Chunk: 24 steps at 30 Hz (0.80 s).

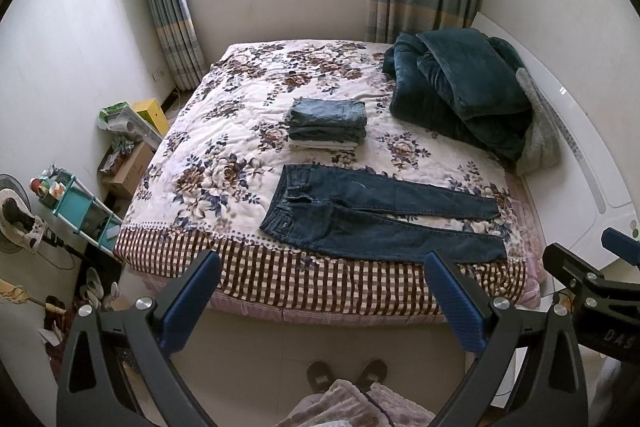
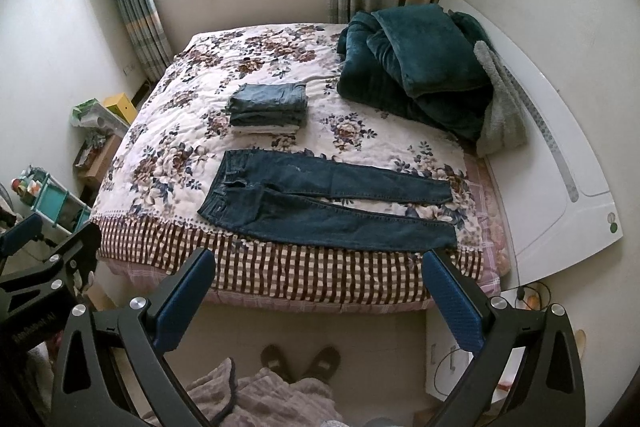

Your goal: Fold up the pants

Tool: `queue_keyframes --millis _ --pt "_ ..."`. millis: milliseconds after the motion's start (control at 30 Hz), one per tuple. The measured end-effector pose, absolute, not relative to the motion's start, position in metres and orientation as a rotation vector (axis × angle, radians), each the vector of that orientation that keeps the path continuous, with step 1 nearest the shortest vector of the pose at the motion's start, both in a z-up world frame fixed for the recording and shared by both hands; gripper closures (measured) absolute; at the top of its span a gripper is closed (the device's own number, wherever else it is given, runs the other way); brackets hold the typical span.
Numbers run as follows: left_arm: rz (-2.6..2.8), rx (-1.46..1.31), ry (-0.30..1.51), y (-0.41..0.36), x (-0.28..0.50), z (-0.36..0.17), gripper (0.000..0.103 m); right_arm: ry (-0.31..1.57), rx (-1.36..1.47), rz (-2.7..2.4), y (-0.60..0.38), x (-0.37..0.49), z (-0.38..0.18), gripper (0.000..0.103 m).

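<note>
Folding begins: jeans (image 1: 376,215) lie flat along the bed's (image 1: 240,267) near edge; left gripper (image 1: 320,293) and right gripper (image 2: 316,291) hover wide open, empty; pinch waistband and hem together.

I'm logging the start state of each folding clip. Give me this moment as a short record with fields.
setting: bedroom, bed with floral quilt
pants to fold: dark jeans laid flat near the bed's front edge, waistband to the left, legs to the right and slightly apart
done already: folded stack of pants behind the jeans
other on bed: green blanket heaped at right
left gripper: open, off the bed, holding nothing
right gripper: open, off the bed, holding nothing
</note>
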<state>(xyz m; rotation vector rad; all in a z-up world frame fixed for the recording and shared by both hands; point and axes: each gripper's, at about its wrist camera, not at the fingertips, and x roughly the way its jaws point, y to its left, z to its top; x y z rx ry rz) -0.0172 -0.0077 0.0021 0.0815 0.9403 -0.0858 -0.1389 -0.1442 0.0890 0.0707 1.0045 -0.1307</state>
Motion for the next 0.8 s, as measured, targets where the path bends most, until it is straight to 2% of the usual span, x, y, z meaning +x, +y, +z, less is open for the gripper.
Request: queue_keyframes --millis 400,633,800 --pt "-0.108 0.074 0.951 -0.003 -0.018 -0.014 0.0 1.012 0.07 -0.144 -0.138 -0.141 0.072 0.0" --pt "-0.11 0.082 0.938 0.016 0.015 -0.022 0.0 1.016 0.096 -0.208 -0.138 -0.117 0.052 0.0" --pt "-0.115 0.098 0.948 0.006 0.051 -0.054 0.0 1.0 0.109 -0.307 -0.149 -0.086 0.03 0.0"
